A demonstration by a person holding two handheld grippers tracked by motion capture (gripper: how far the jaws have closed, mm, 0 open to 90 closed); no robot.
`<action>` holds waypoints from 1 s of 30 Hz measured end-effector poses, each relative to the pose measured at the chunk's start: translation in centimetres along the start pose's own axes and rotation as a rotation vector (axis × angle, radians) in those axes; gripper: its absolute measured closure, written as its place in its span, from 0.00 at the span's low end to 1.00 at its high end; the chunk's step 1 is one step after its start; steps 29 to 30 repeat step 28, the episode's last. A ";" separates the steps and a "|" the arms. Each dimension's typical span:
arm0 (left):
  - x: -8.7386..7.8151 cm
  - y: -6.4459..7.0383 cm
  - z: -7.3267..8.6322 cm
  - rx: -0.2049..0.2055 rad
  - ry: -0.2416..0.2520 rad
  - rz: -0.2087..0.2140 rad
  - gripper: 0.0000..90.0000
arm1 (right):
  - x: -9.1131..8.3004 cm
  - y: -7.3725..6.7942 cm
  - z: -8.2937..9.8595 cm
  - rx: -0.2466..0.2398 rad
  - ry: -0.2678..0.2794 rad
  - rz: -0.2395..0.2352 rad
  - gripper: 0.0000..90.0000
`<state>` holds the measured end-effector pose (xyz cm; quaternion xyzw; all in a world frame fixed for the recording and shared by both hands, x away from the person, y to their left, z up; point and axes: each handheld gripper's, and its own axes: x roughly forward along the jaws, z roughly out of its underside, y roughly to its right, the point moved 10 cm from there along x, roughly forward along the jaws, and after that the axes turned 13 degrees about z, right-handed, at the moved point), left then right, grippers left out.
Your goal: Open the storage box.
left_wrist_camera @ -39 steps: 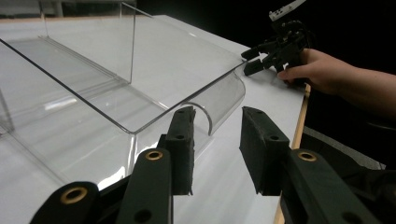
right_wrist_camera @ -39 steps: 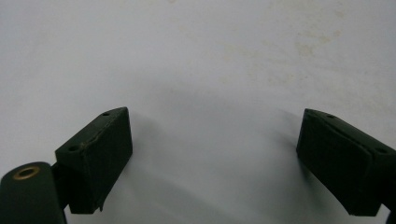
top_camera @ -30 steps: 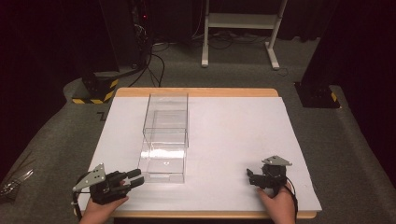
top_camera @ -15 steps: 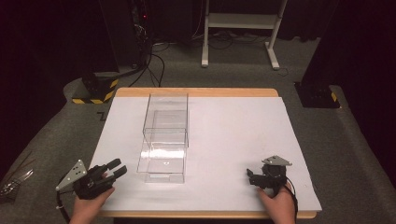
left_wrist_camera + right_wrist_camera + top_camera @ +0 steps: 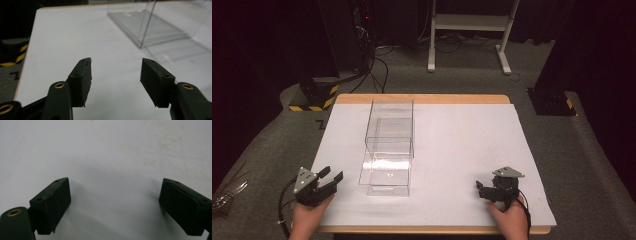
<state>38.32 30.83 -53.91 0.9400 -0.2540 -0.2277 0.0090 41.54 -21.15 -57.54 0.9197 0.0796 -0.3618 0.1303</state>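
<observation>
Two clear plastic boxes stand end to end on the white table top, the far one behind the near one. My left gripper rests near the table's front left corner, just left of the near box and apart from it. Its jaws are open with nothing between them. In the left gripper view this gripper points over bare white surface, with the clear box ahead to the right. My right gripper sits at the front right, held by a hand, open over bare table.
A wooden edge borders the table's far side. On the grey floor beyond are a yellow-and-black striped base, cables, a white frame stand and a dark base. Small metal pieces lie on the floor at the left.
My left gripper drew back leftward from beside the near box, then came slightly forward and right again. The right gripper and the boxes have stayed put.
</observation>
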 end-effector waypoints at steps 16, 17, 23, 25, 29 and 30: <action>2.9 -0.4 2.5 -0.012 -0.268 -0.028 0.34 | 0.0 0.0 0.0 -0.002 0.000 0.002 0.12; 2.9 -0.3 2.5 -0.016 -0.268 -0.028 0.34 | 0.0 0.0 0.0 -0.002 0.000 0.002 0.12; 2.8 -0.4 2.5 -0.018 -0.266 -0.027 0.34 | 0.0 0.0 0.0 -0.001 0.001 0.003 0.12; 2.8 -0.4 2.5 -0.018 -0.265 -0.026 0.34 | 0.0 0.0 0.0 -0.002 0.000 0.002 0.12; 2.9 -0.3 2.5 -0.017 -0.266 -0.024 0.33 | 0.0 0.0 0.0 -0.001 0.001 0.001 0.12; 2.9 -0.3 2.5 -0.017 -0.266 -0.024 0.33 | 0.0 0.0 0.0 -0.001 0.001 0.001 0.12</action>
